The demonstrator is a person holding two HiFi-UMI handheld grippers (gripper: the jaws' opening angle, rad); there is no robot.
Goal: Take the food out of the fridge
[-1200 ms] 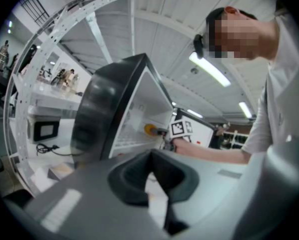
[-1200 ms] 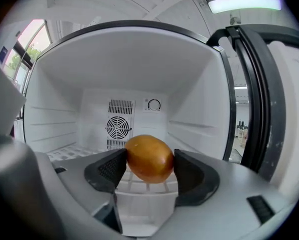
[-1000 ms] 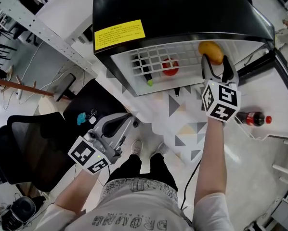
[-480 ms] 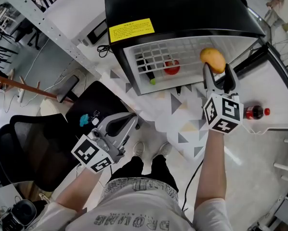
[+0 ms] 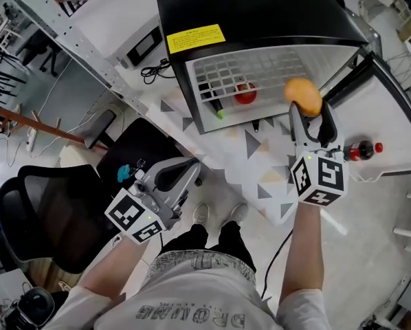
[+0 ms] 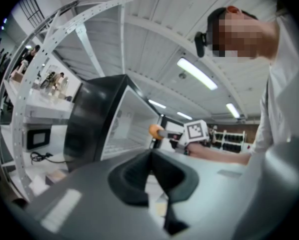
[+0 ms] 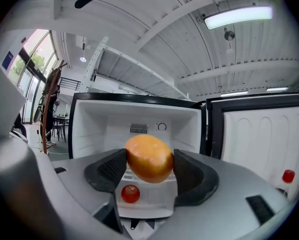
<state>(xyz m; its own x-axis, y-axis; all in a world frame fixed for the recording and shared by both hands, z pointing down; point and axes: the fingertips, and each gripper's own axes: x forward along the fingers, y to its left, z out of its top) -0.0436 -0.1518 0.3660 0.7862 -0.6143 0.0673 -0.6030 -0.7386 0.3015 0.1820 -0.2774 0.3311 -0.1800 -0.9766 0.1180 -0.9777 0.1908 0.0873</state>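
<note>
My right gripper (image 5: 308, 111) is shut on an orange-yellow mango (image 5: 303, 95), held just outside the front of the open black fridge (image 5: 260, 12). In the right gripper view the mango (image 7: 149, 158) fills the gap between both pads. A red apple (image 5: 245, 93) lies on the white wire shelf (image 5: 281, 64), with a dark bottle with a green cap (image 5: 213, 103) to its left. The apple (image 7: 130, 193) shows below the mango. My left gripper (image 5: 190, 170) hangs low at the left, shut and empty, away from the fridge.
The fridge door (image 5: 391, 108) stands open at the right, holding a cola bottle with a red cap (image 5: 362, 150). A black office chair (image 5: 47, 212) is at my left. A metal rack (image 5: 68, 40) and cables (image 5: 154, 71) stand left of the fridge.
My right gripper has drawn back from the fridge's mouth toward me with the mango in it. The left gripper has barely shifted.
</note>
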